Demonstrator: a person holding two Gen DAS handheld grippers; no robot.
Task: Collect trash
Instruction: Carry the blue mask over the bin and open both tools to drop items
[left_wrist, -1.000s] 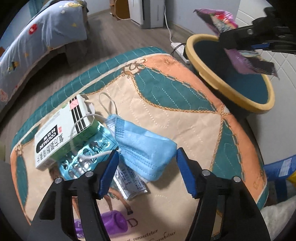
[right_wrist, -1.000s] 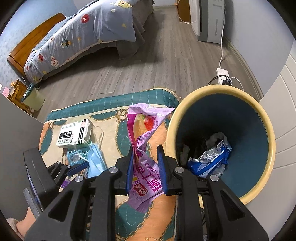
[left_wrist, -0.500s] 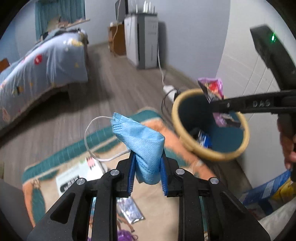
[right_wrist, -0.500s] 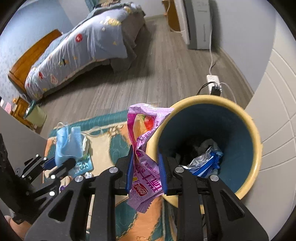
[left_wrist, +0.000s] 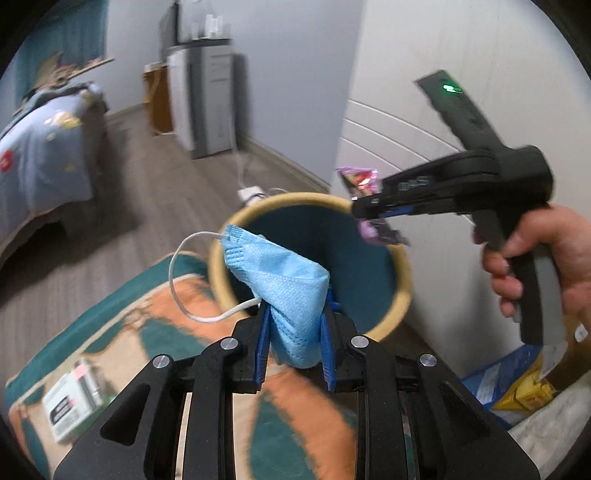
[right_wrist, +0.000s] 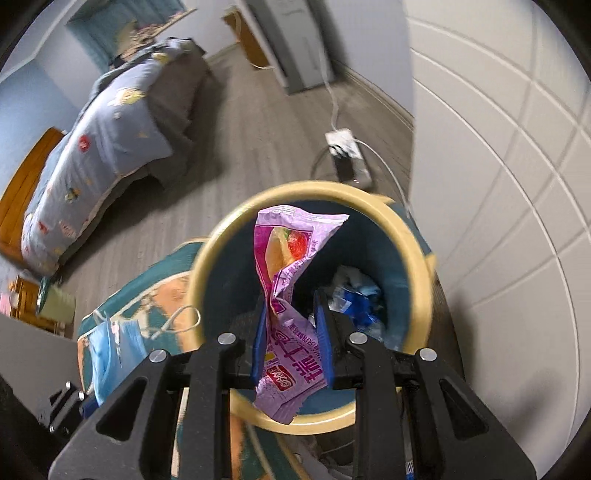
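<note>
1. Two pieces of trash are in hand at once. The left tool (left_wrist: 295, 328) is clamped narrow on a blue face mask (left_wrist: 284, 284), at the centre of the left wrist view. The right tool (right_wrist: 291, 332) pinches a purple snack wrapper (right_wrist: 286, 291) at the centre of its own view.
2. The mask looks very light, soft and limp: pleated non-woven cloth, bunched between the blue pads (left_wrist: 263, 343). Its white ear loop (left_wrist: 184, 280) dangles to the left and could catch on the bin rim. A pinch across the folded body, as now, seems the surest hold.
3. The wrapper is thin, crinkly film, glossy and likely slippery, twisted at the waist where the pads meet it. It weighs almost nothing, so it may flutter, not drop straight.
4. The waste bin (right_wrist: 207, 266) is round, with a smooth pale-yellow rim and a dark teal inside, and already holds crumpled foil and blue scraps. In the right wrist view the wrapper hangs over its mouth; in the left wrist view the mask is low and left of the opening.
5. Below lies a quilted mat (left_wrist: 122, 332) in teal and orange, with a white carton (left_wrist: 72, 406) at lower left.
</note>
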